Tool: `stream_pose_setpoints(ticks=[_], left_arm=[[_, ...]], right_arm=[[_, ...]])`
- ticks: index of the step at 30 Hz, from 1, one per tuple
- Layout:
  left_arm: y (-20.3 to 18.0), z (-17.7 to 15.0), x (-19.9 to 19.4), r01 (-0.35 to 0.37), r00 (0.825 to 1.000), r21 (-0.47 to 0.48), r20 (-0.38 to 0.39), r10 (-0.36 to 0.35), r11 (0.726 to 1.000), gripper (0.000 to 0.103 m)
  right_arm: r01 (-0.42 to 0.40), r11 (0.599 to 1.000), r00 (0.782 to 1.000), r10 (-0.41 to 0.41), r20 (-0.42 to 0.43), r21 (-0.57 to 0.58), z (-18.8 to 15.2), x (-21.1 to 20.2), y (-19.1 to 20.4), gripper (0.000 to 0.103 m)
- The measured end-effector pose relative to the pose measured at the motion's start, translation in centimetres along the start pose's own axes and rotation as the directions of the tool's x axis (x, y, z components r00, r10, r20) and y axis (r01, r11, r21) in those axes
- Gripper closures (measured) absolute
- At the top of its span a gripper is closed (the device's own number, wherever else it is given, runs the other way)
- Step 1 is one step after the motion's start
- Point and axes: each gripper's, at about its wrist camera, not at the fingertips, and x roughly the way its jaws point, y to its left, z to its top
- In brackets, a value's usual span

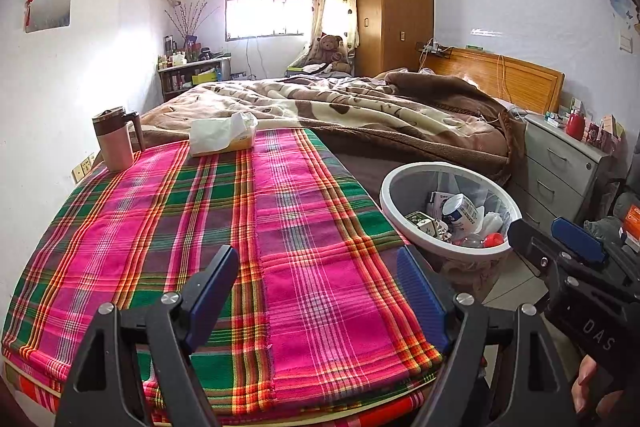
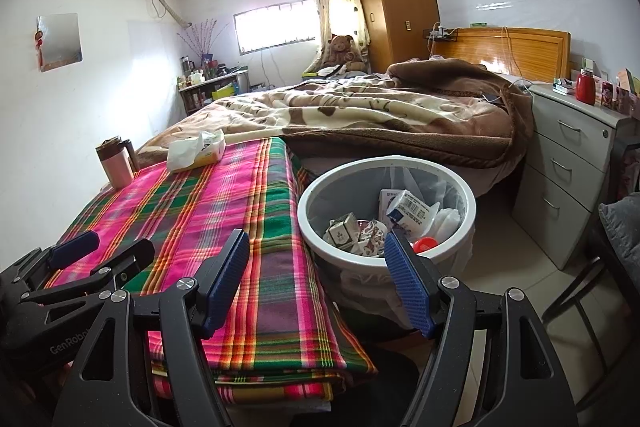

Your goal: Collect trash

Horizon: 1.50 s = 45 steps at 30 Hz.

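Note:
A white round trash bin (image 1: 394, 213) (image 2: 306, 223) with a clear liner stands on the floor right of the plaid-covered table (image 1: 248, 227) (image 2: 224, 211). It holds cartons, a white bottle (image 1: 464, 213) (image 2: 412, 211), wrappers and a red cap (image 2: 425, 245). My left gripper (image 1: 320, 267) is open and empty above the plaid cloth. My right gripper (image 2: 318, 251) is open and empty, over the table's right edge and the bin's near rim. Each gripper shows in the other's view, the right (image 1: 556, 231) and the left (image 2: 108, 247).
A pink lidded mug (image 1: 114, 139) (image 2: 116, 163) and a tissue pack (image 1: 222, 133) (image 2: 196, 149) sit at the table's far end. A bed with brown blankets (image 1: 360, 111) lies behind. A grey drawer unit (image 2: 576, 163) stands right of the bin. A dark chair (image 2: 608, 267) is at the right.

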Motion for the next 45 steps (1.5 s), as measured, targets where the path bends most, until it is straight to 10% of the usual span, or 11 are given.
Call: stream_pose_setpoints(ticks=[45], left_arm=[[0.3,-0.09,-0.24,-0.001,1.0,-0.009,0.002,0.001,1.0,0.02]], right_arm=[[-0.008,1.0,1.0,0.008,-0.002,-0.005,0.08,-0.12,0.26,0.032]])
